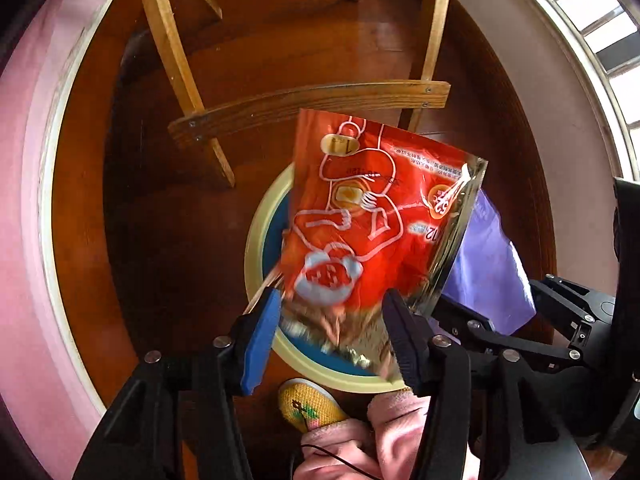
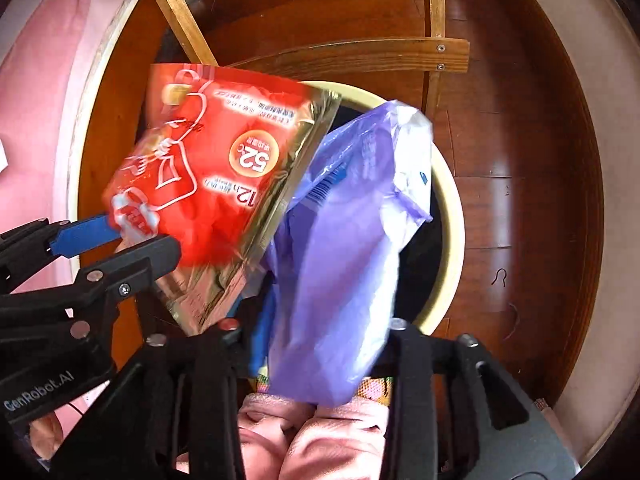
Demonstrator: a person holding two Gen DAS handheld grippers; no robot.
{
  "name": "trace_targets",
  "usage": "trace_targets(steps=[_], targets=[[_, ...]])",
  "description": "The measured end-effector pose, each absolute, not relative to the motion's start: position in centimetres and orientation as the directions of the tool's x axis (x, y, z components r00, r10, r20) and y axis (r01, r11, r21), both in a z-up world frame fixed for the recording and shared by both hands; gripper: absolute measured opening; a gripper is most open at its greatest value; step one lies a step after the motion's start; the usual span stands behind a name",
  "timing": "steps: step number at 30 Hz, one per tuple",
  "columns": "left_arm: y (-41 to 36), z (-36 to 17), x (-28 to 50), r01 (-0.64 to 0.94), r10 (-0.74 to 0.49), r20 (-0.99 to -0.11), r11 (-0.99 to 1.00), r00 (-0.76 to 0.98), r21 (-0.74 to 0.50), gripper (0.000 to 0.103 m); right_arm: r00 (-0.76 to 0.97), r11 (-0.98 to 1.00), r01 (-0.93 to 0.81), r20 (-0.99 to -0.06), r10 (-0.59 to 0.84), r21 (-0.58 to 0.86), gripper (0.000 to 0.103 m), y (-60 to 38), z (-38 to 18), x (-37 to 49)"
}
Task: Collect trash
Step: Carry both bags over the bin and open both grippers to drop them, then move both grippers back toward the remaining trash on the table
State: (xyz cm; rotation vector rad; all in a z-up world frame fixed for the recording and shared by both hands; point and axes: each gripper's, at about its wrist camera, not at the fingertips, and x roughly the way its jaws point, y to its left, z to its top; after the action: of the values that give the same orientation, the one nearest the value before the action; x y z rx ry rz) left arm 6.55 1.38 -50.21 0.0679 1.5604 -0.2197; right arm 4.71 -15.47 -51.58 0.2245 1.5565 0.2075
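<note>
While your left gripper [image 1: 328,320] jaws look apart around the red packet [image 1: 360,216], let it drop straight into the bin [image 1: 256,240]; right jaws hidden, can't tell

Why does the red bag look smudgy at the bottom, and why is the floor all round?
Left wrist view: the red bag is smeared near the fingers, probably from moving. Right wrist view: the purple bag is blurry too. Both views: the fisheye lens bends the floor into a circle.
</note>
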Motion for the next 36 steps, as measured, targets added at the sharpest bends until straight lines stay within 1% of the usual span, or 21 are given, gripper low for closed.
trace_targets(steps=[1, 2, 10, 16, 19, 24, 32, 36], targets=[[1.8, -50.4, 7.1, 0.175, -0.089, -0.996, 0.981, -0.006, -0.089, 0.072, 0.003, 0.96, 0.01, -0.96, 0.28, 0.28, 0.058, -15.5, -51.7, 4.8], [1.9, -50.6, 7.4, 0.171, -0.085, -0.996, 0.982, -0.003, -0.084, 0.076, 0.003, 0.959, 0.01, -0.959, 0.284, 0.284, 0.058, -15.4, -51.8, 4.8], [3.1, -49.0, 8.0, 0.17, -0.04, -0.998, 0.985, 0.042, -0.032, 0.076, -0.001, 0.965, 0.019, -0.965, 0.263, 0.263, 0.058, -15.4, -52.1, 5.1], [3.2, -45.6, 8.1, 0.161, -0.024, -0.996, 0.987, 0.083, -0.01, 0.077, 0.017, 0.965, 0.052, -0.967, 0.255, 0.256, 0.058, -15.5, -49.2, 5.2], [3.5, -42.6, 7.9, 0.156, -0.026, -0.994, 0.988, 0.11, -0.009, 0.077, 0.036, 0.962, 0.071, -0.965, 0.262, 0.264, 0.058, -15.7, -46.7, 5.4], [4.3, -36.0, 7.6, 0.149, -0.056, -0.981, 0.988, 0.184, -0.029, 0.077, 0.105, 0.957, 0.085, -0.957, 0.27, 0.279, 0.058, -15.5, -40.8, 5.5], [4.3, -23.6, 7.4, 0.16, -0.114, -0.945, 0.985, 0.307, -0.067, 0.078, 0.196, 0.951, 0.047, -0.936, 0.292, 0.307, 0.058, -14.5, -29.4, 5.7], [4.9, -17.1, 7.5, 0.148, -0.159, -0.925, 0.982, 0.344, -0.114, 0.078, 0.228, 0.944, 0.024, -0.921, 0.316, 0.33, 0.058, -14.4, -23.4, 5.8]])
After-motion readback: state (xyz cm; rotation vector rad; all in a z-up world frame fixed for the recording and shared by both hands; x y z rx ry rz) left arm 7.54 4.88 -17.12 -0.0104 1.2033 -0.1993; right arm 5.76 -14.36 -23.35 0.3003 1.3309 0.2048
